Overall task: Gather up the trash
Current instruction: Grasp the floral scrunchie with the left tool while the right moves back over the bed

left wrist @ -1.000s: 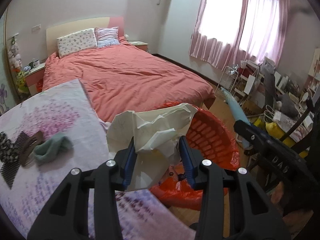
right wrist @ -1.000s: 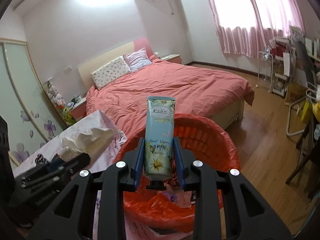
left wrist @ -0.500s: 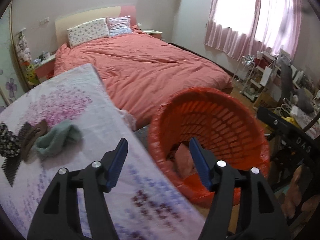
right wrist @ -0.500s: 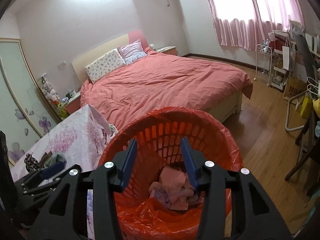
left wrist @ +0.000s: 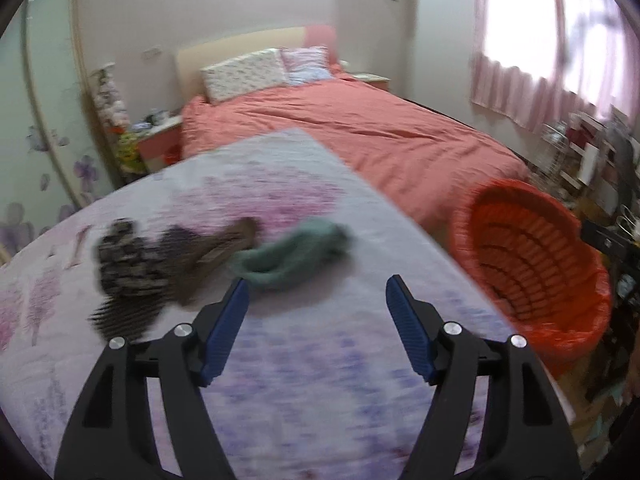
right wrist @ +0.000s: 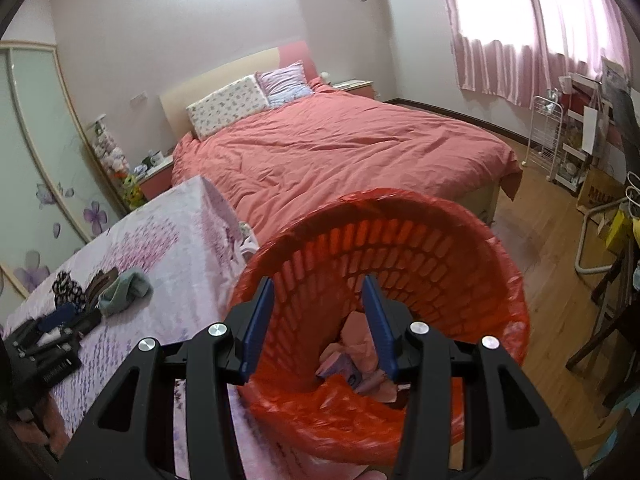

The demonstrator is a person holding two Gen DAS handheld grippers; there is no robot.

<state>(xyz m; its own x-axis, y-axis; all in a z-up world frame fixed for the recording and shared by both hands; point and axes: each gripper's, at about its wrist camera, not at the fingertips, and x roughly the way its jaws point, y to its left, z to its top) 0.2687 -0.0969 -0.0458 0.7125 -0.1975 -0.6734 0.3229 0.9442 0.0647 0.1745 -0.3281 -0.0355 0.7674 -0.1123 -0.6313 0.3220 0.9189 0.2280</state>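
Trash is already in the red basket (right wrist: 440, 248): pinkish crumpled paper (right wrist: 356, 340) and a small purple-blue pack (right wrist: 344, 370) lie at the bottom, on the red bag liner. So part of the job looks done.

Left on the table (left wrist: 280, 380), with its purple floral cloth: a green cloth lump (left wrist: 292, 254), a brown clip-like thing (left wrist: 216, 252) touching its left end, and a black-and-white patterned item (left wrist: 124, 264) further left. The left view is blurred, so I cannot tell exactly what these are or whether they count as trash. My guess is the green lump is next, since it sits straight ahead of the left tool.

Left gripper (left wrist: 316, 304): jaws wide apart, nothing between them, touching nothing, hovering over the table just short of the green lump. Basket is off to its right, beside the table edge.

Right gripper (right wrist: 318, 316): jaws moderately wide, empty, poised above the basket's mouth and pointing down into it. No contact with rim or liner that I can see. In this view the left tool's black body shows at the far left, over the table.

The bed (right wrist: 340, 148) behind has nothing loose on it.
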